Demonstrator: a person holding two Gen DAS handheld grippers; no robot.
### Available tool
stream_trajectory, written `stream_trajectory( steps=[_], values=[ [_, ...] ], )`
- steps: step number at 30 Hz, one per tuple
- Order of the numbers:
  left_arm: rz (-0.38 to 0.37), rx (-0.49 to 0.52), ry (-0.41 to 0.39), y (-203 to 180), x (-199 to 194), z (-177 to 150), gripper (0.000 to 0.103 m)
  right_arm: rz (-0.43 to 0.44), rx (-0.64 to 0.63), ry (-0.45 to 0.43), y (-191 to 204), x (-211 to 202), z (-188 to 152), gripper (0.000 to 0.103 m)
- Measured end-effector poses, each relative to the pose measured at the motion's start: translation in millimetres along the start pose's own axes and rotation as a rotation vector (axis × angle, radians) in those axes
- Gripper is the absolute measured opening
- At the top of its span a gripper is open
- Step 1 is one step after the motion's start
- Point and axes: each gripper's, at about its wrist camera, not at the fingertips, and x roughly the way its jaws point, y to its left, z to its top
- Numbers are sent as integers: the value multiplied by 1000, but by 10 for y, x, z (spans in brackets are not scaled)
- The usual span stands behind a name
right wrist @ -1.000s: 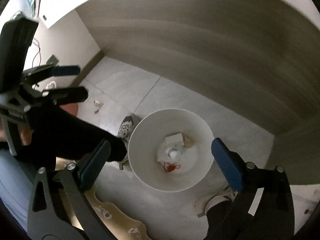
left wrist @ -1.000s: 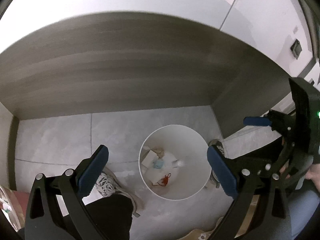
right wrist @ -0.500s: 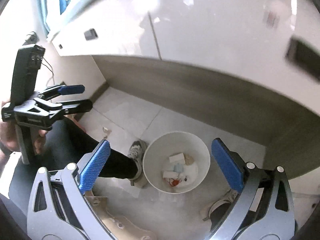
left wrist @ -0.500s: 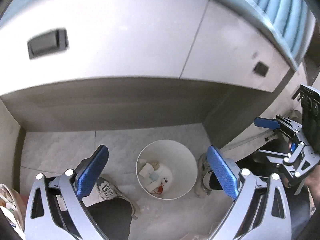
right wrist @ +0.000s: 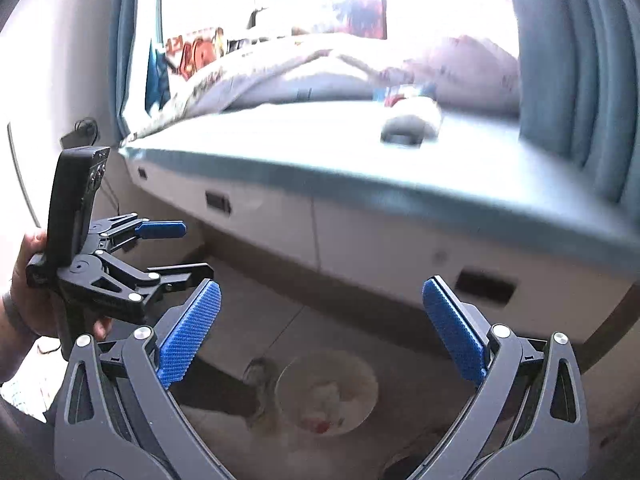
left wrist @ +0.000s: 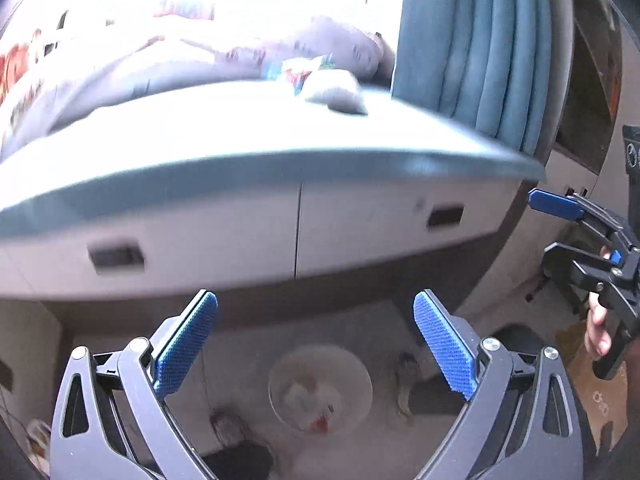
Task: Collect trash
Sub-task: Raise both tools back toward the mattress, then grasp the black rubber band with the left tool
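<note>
Several scraps already lie in the white bin on the floor. One pale wad with a coloured wrapper remains near the tabletop's back edge. Left tongs and right tongs: both released, empty.

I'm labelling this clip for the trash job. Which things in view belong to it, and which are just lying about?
Belongs to the job:
- white bin on the floor, scraps inside
- crumpled pale item and colourful wrapper on the desk, likely trash
- left hand-held gripper, open
- right hand-held gripper, open

Lying about:
- blue curtain
- bedding
- drawers
</note>
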Motion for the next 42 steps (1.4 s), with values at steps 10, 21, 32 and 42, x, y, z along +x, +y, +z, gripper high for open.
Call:
stream_trajectory(
  steps=[10, 21, 32, 42],
  values=[
    [55, 61, -48, -389, 390, 1064, 97, -82, 31, -90, -421, -384, 754, 98],
    [50, 11, -6, -397, 1404, 1717, 97, -118, 101, -4, -1250, 183, 1212, 98],
    [144, 24, 79, -524, 1920, 1801, 66, -67, 139, -4, -1688, 504, 1216, 98],
    [75, 4, 64, -423, 1832, 1742, 38, -50, 167, -9, -1722, 556, 1209, 98]
  ],
)
